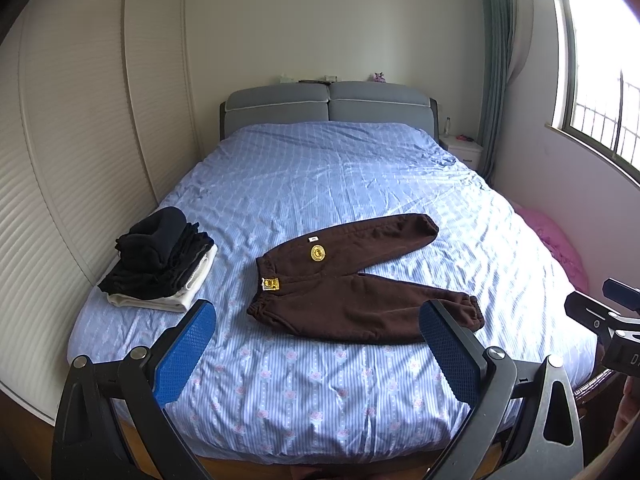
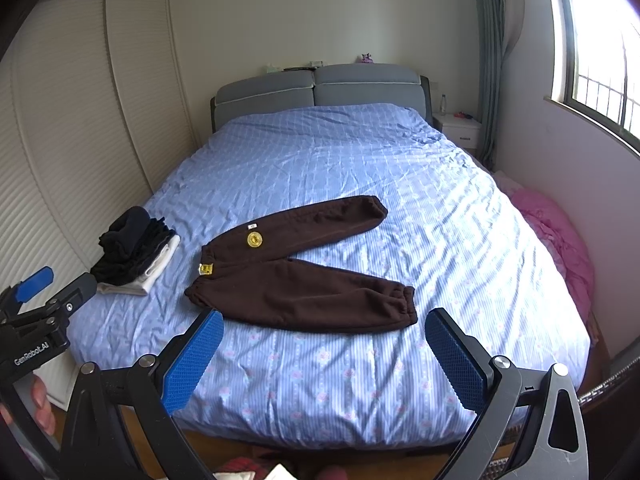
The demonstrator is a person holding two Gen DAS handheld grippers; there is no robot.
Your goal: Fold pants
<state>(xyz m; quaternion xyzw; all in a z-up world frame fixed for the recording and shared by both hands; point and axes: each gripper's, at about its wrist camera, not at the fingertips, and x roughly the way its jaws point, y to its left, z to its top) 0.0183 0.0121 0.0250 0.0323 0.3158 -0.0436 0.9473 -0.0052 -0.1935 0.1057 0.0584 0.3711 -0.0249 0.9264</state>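
Both sets of tongs hang in the air over the foot of the bed (image 1: pixel 320 400), and neither touches anything. The left tongs (image 1: pixel 318 338) stand wide apart, their blue pads (image 1: pixel 182 356) empty, and the right tongs (image 2: pixel 324 344) are spread just as wide with nothing between them.

The brown pants (image 1: pixel 352 280) lie flat on the blue striped bedsheet, straight ahead of both tongs and a little beyond their tips. The waistband points toward the left side of the tongs, and the two legs spread out in a V toward the right. In the left wrist view, the nearer leg's cuff sits just past the right-hand fingertip; in the right wrist view, the same leg lies across the gap between the two fingers, beyond them. A round yellow badge (image 1: pixel 317 253) shows on the far leg near the waist, and a yellow label (image 1: pixel 270 283) sits at the waistband.

Ahead and to the left of the tongs, apart from the pants, a stack of folded clothes (image 1: pixel 160 264) rests near the bed's edge, dark garments on top of a white one. Far ahead stands the grey headboard (image 1: pixel 328 106).
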